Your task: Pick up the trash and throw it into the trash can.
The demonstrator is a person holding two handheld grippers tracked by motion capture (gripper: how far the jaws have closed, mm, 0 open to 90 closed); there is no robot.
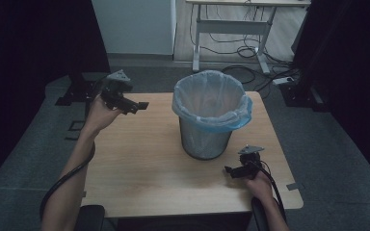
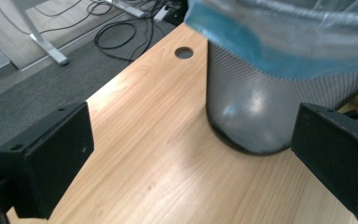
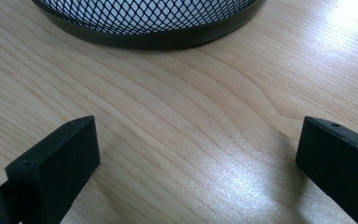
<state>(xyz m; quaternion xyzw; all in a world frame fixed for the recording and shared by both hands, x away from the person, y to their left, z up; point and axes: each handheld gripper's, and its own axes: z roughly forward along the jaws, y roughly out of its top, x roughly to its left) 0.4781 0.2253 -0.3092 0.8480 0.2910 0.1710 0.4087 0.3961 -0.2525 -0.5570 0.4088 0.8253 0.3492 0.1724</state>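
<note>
At the centre of the wooden tabletop (image 1: 144,163) stands an upright mesh bin (image 1: 205,139), its mouth facing up, lined with a blue bag (image 1: 212,103). The left tool (image 1: 136,105), held above the far-left corner, has its jaws apart. The right tool (image 1: 230,171), low near the bin's base, is likewise spread wide. Cables (image 1: 241,50) lie on the floor beyond.

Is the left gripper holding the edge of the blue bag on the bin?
No, in the high view the left gripper is raised apart from the blue bag, with its jaws open and nothing between them.
</note>
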